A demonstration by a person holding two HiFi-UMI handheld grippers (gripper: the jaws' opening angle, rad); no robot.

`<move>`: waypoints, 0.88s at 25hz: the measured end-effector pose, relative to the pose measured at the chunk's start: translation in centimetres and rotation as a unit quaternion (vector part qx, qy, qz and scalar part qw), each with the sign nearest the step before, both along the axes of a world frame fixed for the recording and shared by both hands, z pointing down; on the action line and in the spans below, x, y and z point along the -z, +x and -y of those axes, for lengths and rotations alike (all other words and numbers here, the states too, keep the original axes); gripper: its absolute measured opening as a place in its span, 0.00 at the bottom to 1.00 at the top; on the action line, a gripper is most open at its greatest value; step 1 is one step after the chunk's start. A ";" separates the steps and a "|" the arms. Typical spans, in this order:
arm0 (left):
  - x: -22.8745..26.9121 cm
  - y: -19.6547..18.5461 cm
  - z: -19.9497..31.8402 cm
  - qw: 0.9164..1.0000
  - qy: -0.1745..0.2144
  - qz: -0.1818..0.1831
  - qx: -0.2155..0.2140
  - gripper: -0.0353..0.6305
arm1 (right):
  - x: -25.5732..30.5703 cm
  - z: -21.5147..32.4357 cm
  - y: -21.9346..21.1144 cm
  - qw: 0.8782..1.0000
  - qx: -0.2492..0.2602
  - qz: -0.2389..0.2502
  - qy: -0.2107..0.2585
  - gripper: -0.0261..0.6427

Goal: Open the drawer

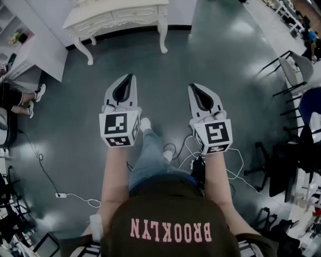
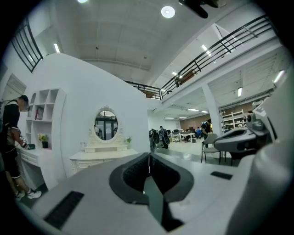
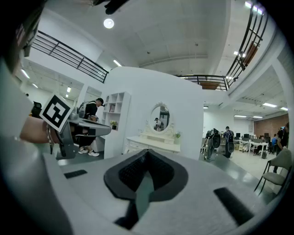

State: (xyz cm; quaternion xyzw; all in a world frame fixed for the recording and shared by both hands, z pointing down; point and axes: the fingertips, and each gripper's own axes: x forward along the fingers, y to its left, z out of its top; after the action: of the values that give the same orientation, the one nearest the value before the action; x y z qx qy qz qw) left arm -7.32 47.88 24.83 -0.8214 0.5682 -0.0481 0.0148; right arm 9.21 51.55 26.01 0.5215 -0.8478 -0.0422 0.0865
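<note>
Nearest, the person's two forearms reach forward side by side, each carrying a gripper level over the floor (image 1: 215, 55), a carrying posture rather than a working one. The left gripper (image 1: 131, 78) has its fingers (image 2: 138, 172) pressed together with nothing between them, and the right gripper (image 1: 192, 86) is the same, its fingers (image 3: 158, 172) meeting along a thin seam. This probably keeps them compact until there is something to take hold of. White cables (image 1: 235, 165) trail on the floor by the person's feet. Well beyond both grippers stands the white vanity counter (image 1: 115, 17) with its oval mirror (image 2: 106, 124). The drawer (image 1: 134, 12) sits closed in its front. Both grippers point roughly at it, so the approach looks lined up but not yet made.
</note>
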 end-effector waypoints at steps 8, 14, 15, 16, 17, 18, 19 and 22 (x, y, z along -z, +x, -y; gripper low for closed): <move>0.4 0.0 0.4 1.000 0.002 -0.006 -0.008 0.06 | -0.1 -0.5 0.8 1.000 -0.012 0.003 -0.003 0.03; 1.0 0.9 2.5 0.999 0.004 -0.016 -0.029 0.06 | 0.8 1.4 1.0 0.999 -0.003 0.029 0.015 0.03; 0.9 1.1 3.1 0.999 -0.001 -0.016 -0.035 0.06 | 0.9 2.0 1.0 0.999 0.001 0.034 0.017 0.03; 0.7 1.2 3.9 0.999 -0.007 -0.016 -0.041 0.06 | 0.9 2.8 1.0 0.999 0.003 0.037 0.016 0.03; 0.4 1.2 5.0 0.999 -0.012 -0.019 -0.046 0.06 | 0.9 3.9 0.9 0.999 0.003 0.037 0.015 0.03; 0.1 1.0 6.3 0.998 -0.017 -0.025 -0.049 0.06 | 0.8 5.1 0.7 0.999 0.002 0.036 0.014 0.03; -0.3 0.7 7.7 0.998 -0.021 -0.031 -0.051 0.06 | 0.7 6.4 0.5 0.999 0.002 0.034 0.012 0.03; -1.1 0.4 11.9 0.998 -0.026 -0.025 -0.052 0.06 | 0.6 10.2 0.2 0.999 0.003 0.038 0.003 0.03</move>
State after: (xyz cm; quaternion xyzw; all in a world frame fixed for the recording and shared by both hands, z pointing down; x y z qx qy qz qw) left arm -6.89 35.94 25.95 -0.8508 0.5235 -0.0412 -0.0185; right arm 9.42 41.40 25.41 0.5207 -0.8518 -0.0250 0.0529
